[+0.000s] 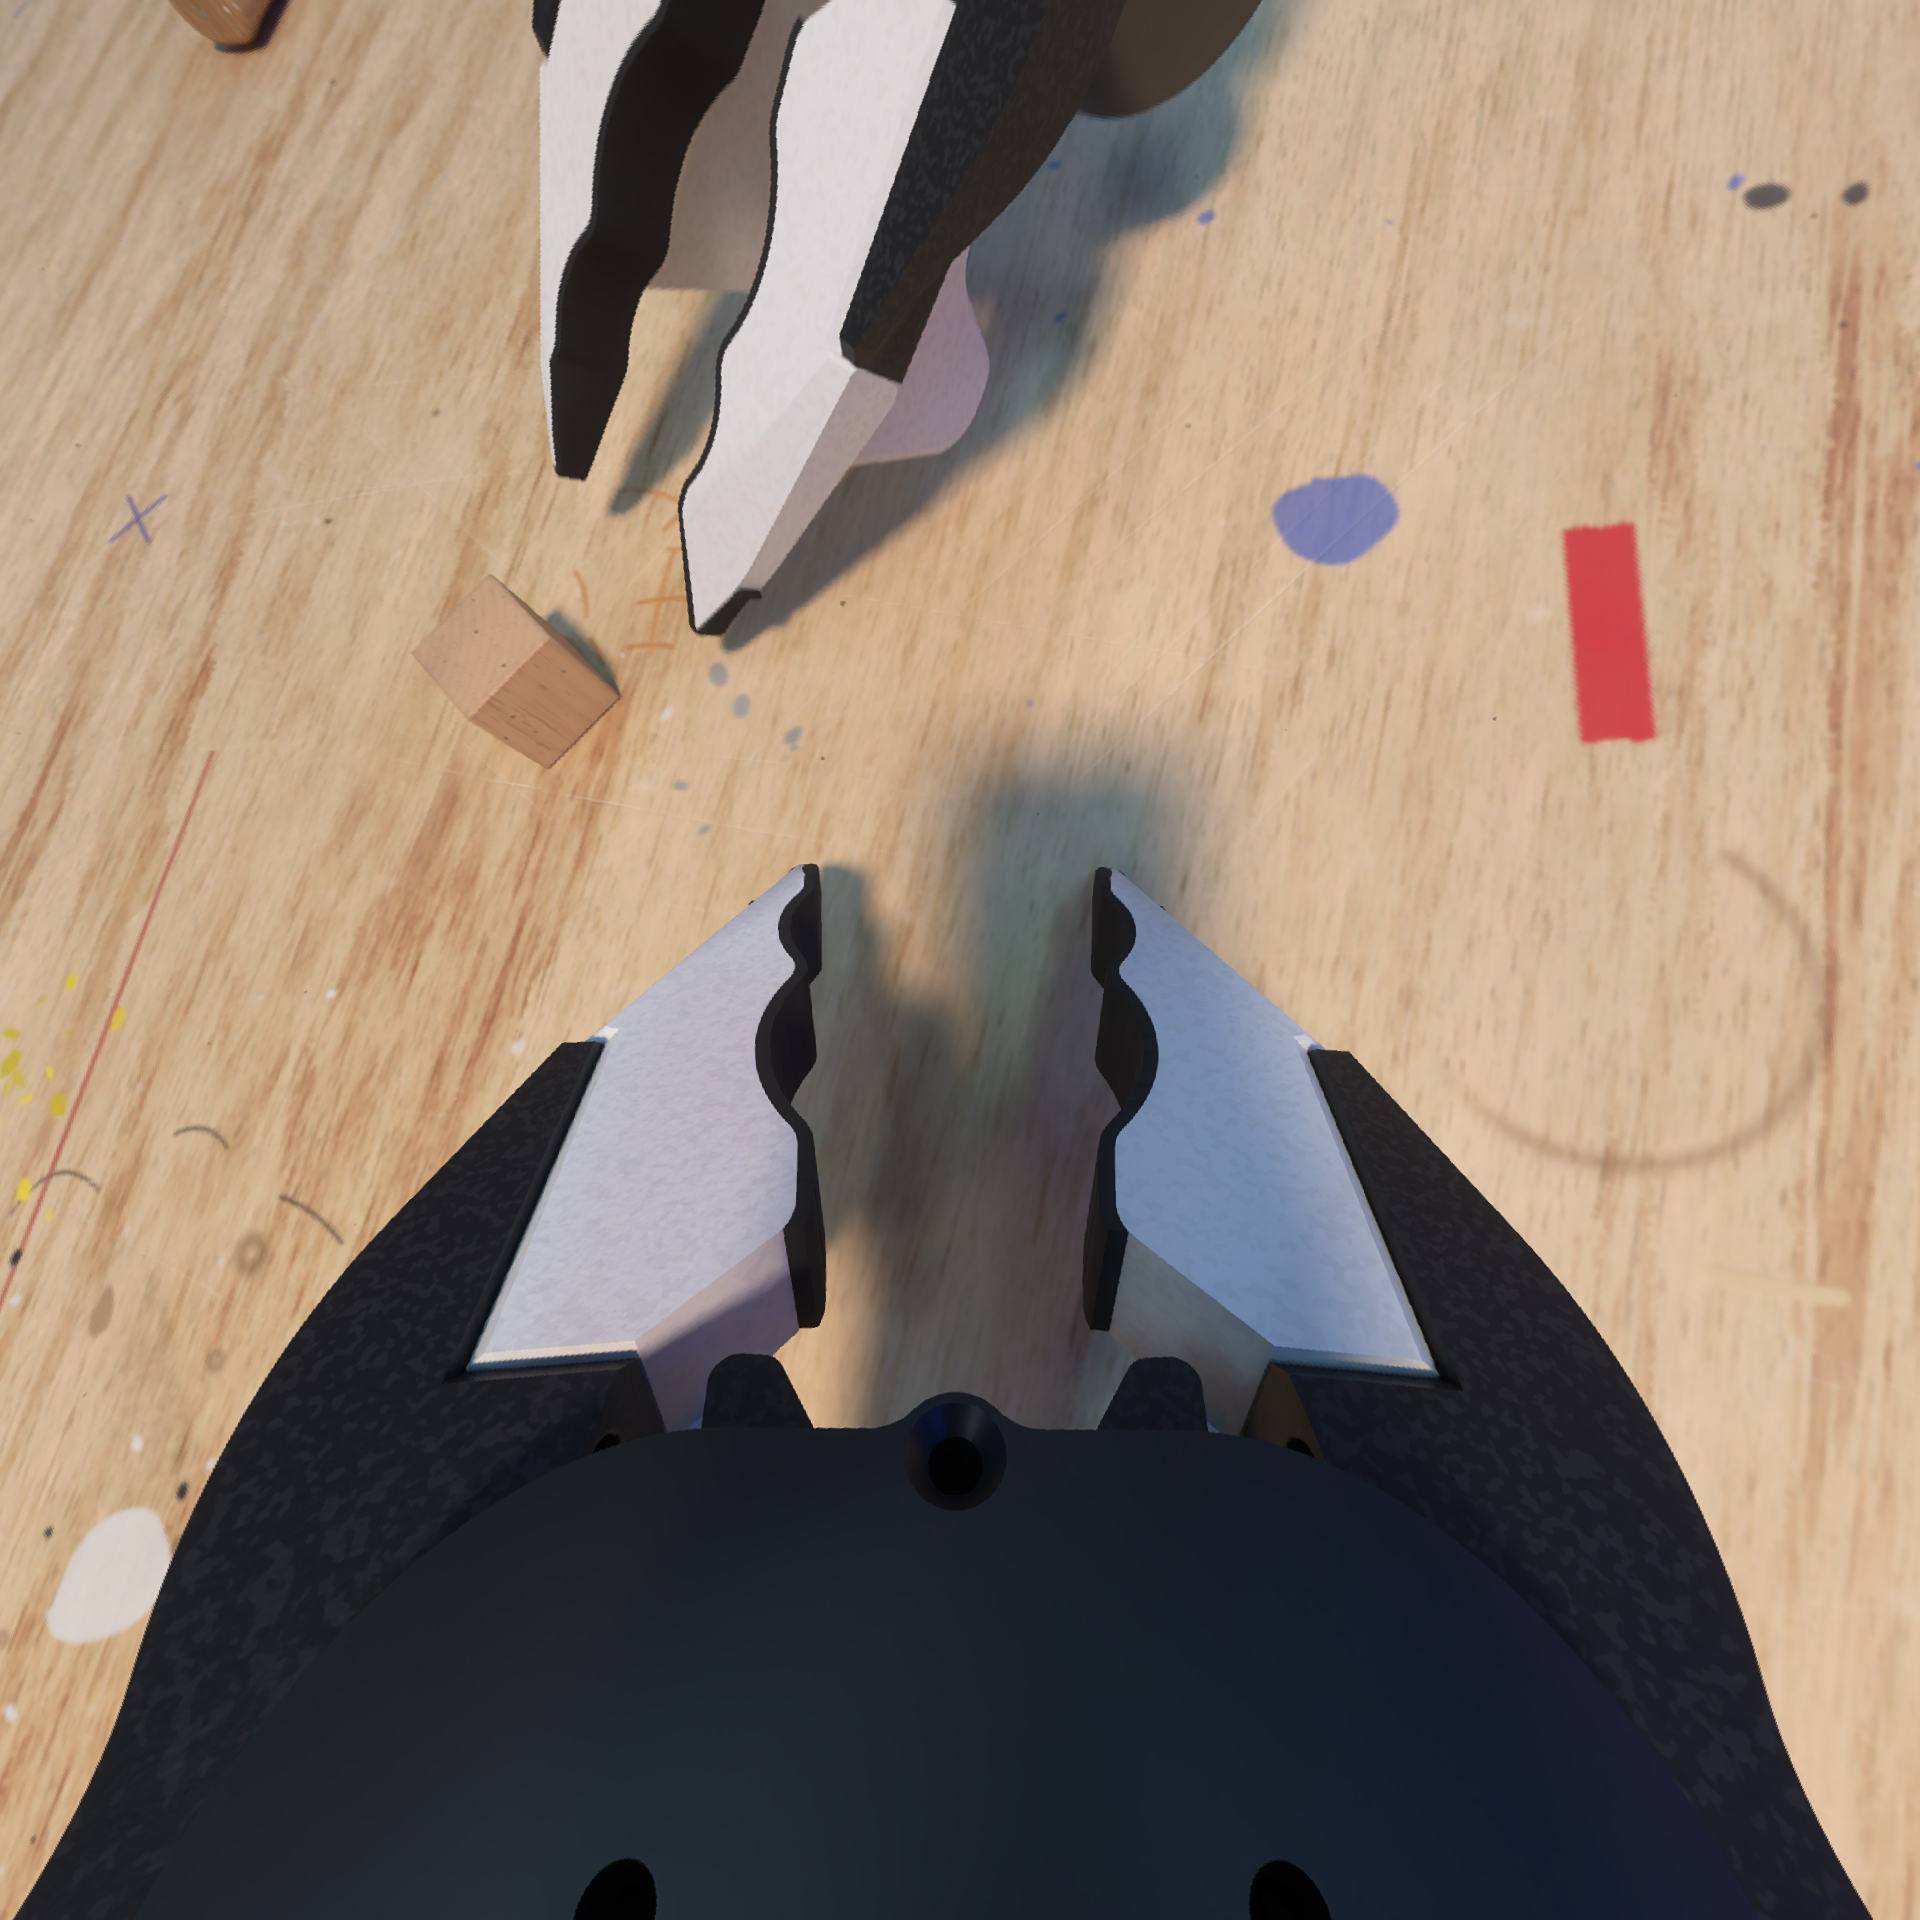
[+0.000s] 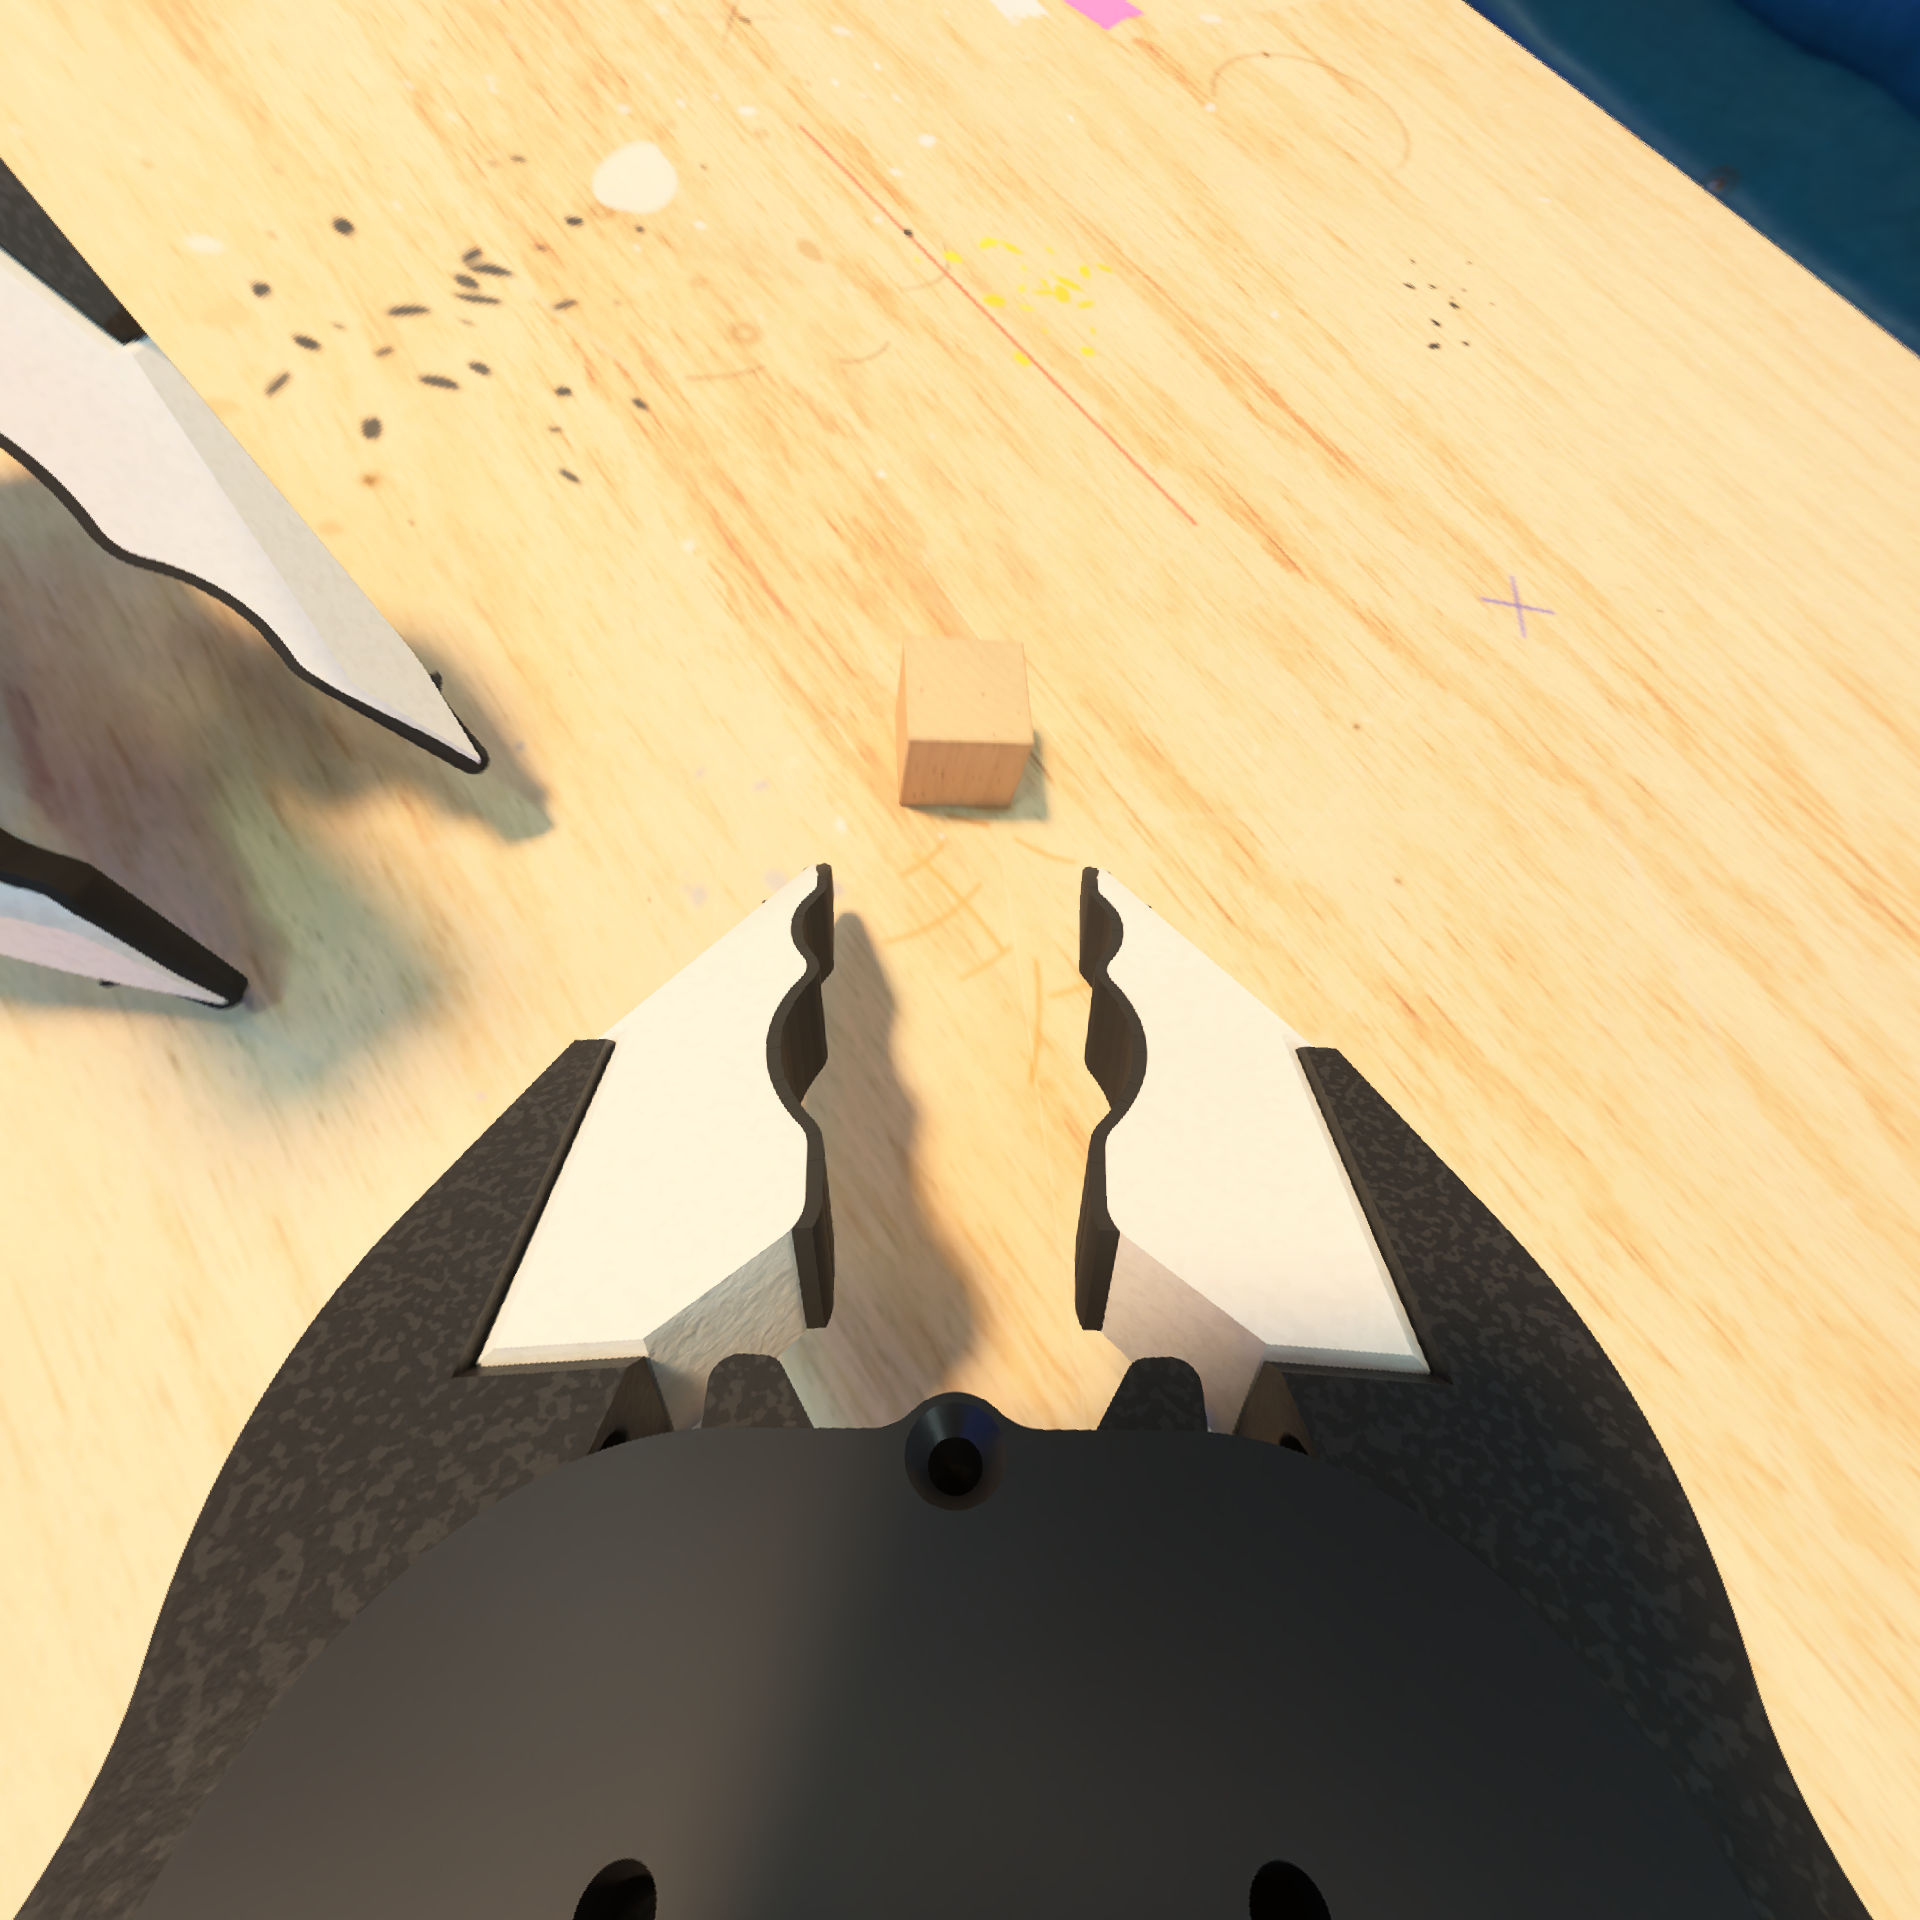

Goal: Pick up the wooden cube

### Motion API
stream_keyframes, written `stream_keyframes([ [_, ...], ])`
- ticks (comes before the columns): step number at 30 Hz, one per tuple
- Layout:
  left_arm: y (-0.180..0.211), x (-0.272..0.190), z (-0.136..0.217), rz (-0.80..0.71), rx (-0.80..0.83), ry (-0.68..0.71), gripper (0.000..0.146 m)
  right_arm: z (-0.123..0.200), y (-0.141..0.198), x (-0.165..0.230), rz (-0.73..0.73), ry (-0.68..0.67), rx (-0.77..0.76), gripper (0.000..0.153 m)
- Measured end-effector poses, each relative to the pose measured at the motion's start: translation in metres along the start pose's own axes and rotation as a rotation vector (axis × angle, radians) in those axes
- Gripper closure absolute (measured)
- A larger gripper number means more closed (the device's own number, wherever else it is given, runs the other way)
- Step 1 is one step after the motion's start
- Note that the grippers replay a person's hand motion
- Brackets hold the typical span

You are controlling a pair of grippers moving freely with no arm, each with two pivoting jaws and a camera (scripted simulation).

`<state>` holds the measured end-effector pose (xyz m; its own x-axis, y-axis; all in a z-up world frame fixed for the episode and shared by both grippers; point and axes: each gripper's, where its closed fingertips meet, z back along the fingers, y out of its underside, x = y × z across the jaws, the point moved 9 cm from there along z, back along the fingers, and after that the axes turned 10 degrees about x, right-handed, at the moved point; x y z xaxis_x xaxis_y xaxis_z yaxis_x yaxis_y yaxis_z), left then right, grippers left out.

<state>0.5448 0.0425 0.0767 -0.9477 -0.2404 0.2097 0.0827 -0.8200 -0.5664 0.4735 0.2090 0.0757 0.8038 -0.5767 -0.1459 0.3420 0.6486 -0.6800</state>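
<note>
1. Right wrist view: wooden cube (image 2: 964, 720) rests on the table (image 2: 1455, 831), just ahead of the right gripper (image 2: 956, 883); jaws parted, empty.
2. Left gripper (image 1: 956, 883): jaws parted, empty, cube off to one side.
3. Remaining: advance, clamp, lift.

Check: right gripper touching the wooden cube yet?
Apart. The right wrist view shows bare table between the open right gripper and the wooden cube, which sits ahead of the fingers.

Landmark: cube (image 2: 964, 720), alone on the table (image 2: 1351, 831).
Near side: bare table up to the right gripper (image 2: 956, 883), jaws apart.
Left side: left gripper (image 2: 353, 862) well apart.
Far side, right side: bare table.
</note>
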Motion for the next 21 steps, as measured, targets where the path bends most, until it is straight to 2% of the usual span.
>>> stream_keyframes([
  [3, 0.000, 0.002, 0.003, 0.011, -0.015, -0.019, 0.092, -0.007, -0.008, -0.001, -0.021, -0.048, -0.017, 0.102],
  [11, -0.003, 0.001, -0.005, -0.001, -0.002, -0.047, 0.096, -0.035, -0.027, -0.005, 0.022, -0.041, 0.067, 0.101],
  [12, -0.004, 0.002, -0.005, -0.001, -0.004, -0.049, 0.096, -0.037, -0.029, -0.006, 0.027, -0.051, 0.072, 0.104],
  [14, -0.004, 0.002, -0.006, -0.001, -0.005, -0.051, 0.096, -0.039, -0.031, -0.008, 0.034, -0.068, 0.068, 0.124],
  [21, -0.004, 0.003, -0.006, 0.005, -0.004, -0.060, 0.094, -0.022, -0.030, -0.004, 0.068, -0.156, -0.045, 0.124],
])
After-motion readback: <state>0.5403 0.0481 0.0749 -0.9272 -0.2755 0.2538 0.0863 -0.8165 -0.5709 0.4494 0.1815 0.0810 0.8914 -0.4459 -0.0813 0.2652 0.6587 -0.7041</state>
